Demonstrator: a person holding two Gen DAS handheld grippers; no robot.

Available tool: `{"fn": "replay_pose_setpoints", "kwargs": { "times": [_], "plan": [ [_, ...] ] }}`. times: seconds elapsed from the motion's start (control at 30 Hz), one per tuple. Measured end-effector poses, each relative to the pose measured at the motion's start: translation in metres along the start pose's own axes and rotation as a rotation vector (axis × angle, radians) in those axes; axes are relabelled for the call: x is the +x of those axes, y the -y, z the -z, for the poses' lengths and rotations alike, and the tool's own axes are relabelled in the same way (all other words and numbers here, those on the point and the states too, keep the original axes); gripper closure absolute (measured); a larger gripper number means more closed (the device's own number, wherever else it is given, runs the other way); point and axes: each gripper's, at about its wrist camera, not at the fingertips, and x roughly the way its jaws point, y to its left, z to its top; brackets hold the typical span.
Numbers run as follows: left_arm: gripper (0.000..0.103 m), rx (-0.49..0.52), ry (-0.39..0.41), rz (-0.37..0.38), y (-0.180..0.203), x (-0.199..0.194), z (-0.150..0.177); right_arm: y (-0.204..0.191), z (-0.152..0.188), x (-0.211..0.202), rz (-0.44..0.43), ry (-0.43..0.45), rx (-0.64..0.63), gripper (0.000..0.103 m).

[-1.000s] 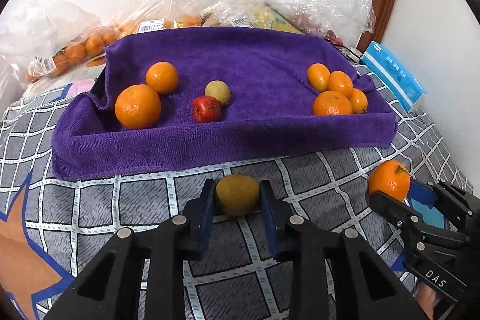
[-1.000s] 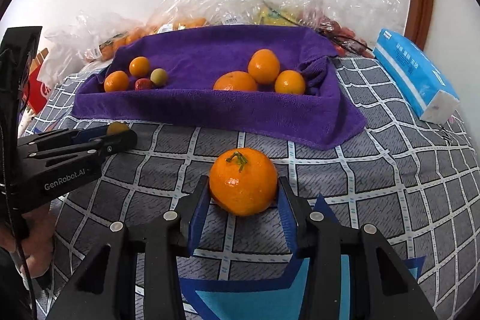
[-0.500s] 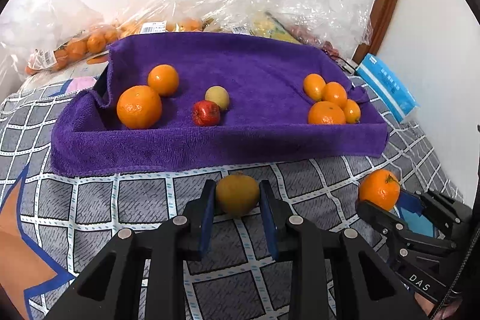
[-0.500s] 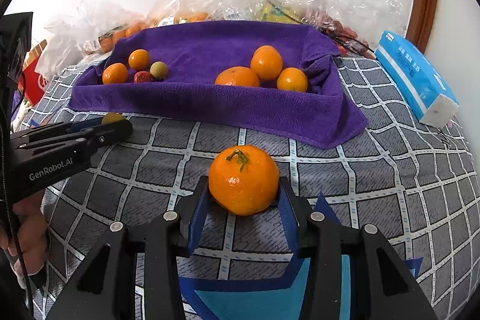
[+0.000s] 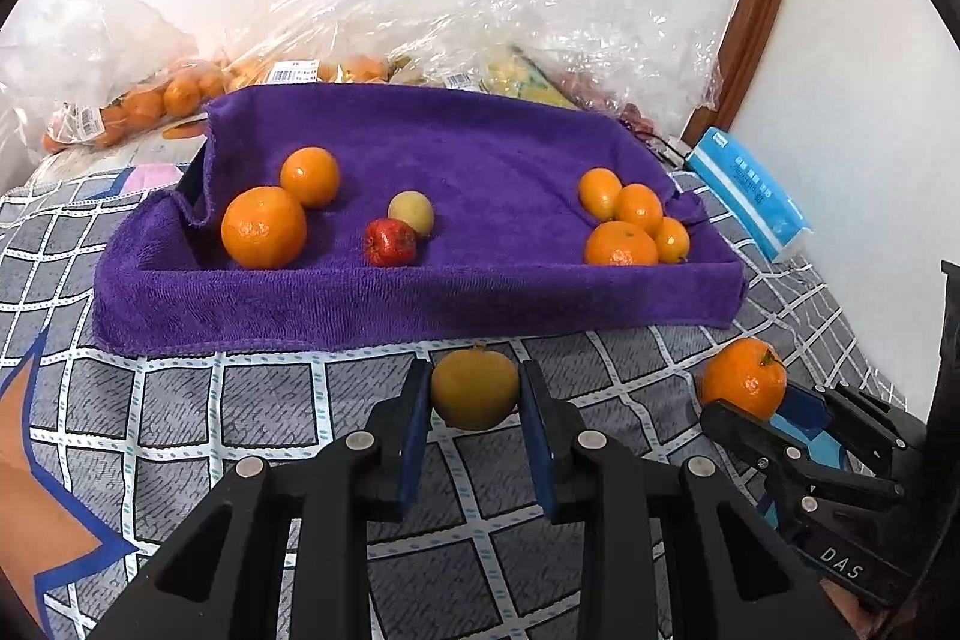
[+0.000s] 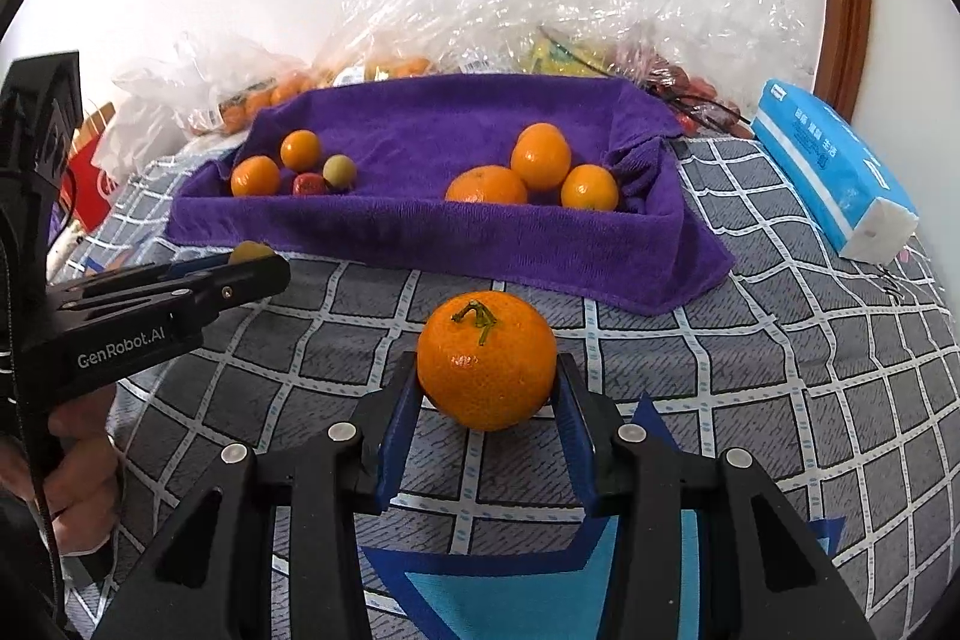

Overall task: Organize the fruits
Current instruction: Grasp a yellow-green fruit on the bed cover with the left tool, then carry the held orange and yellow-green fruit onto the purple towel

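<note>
I have both claws loaded, each with one fruit, just short of the tray lined with a purple towel (image 5: pixel 420 304).

Starting at the left: my left claw (image 5: pixel 475 400) is nearly closed, its blue pads pinching a small yellow-brown fruit (image 5: pixel 475 388) clear above the checked bedcover (image 5: pixel 240 400). I hold it low and aimed at twelve o'clock, toward the tray's front wall, so the carry over the rim should be short. Inside the tray, at about eleven o'clock from that claw, sit two oranges (image 5: pixel 264 226), and nearer the middle a red fruit (image 5: pixel 390 242) touches a pale yellow-green one (image 5: pixel 411 213); the mixed small fruit seem to gather on this side, which I judge is where mine belongs.

Further right, at one o'clock, four oranges (image 5: pixel 621 244) huddle in the tray's right corner. My right claw (image 6: pixel 486 388) is closed on a stemmed orange (image 6: pixel 486 361), stem up, pads on its sides; that cluster lies at twelve o'clock from it. A blue tissue pack (image 6: pixel 834 172) lies at two o'clock, well apart from the tray.
</note>
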Motion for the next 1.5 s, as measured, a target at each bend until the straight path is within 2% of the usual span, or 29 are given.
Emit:
{"fn": "replay_pose_setpoints", "kwargs": {
  "times": [0.1,0.2,0.3,0.43,0.6,0.7,1.0,1.5],
  "plan": [
    [0.076,-0.011,0.000,0.013,-0.002,-0.002,0.000,0.000,0.001,-0.006,0.014,0.016,0.000,0.060],
    [0.076,-0.014,0.011,-0.018,-0.003,-0.006,0.001,-0.003,0.003,-0.007,-0.001,-0.002,-0.019,0.060],
    [0.076,-0.060,-0.008,0.007,-0.008,-0.014,0.000,-0.013,0.004,-0.011,-0.009,-0.019,-0.060,0.060],
    [0.076,-0.072,-0.012,-0.048,-0.015,-0.026,0.000,-0.024,-0.002,-0.020,-0.035,-0.013,-0.066,0.060],
    [0.076,-0.118,-0.022,-0.049,-0.031,-0.036,0.000,-0.033,-0.012,-0.032,-0.041,0.009,-0.064,0.060],
    [0.076,-0.103,-0.022,-0.059,-0.033,-0.041,-0.006,-0.037,-0.021,-0.038,-0.036,0.032,-0.068,0.060],
    [0.076,-0.074,0.038,-0.070,-0.025,-0.068,-0.028,-0.045,-0.043,-0.059,-0.033,0.098,-0.074,0.060],
    [0.076,-0.121,0.122,-0.096,-0.035,-0.102,-0.072,-0.039,-0.072,-0.080,-0.023,0.160,-0.069,0.060]
  ]
}}
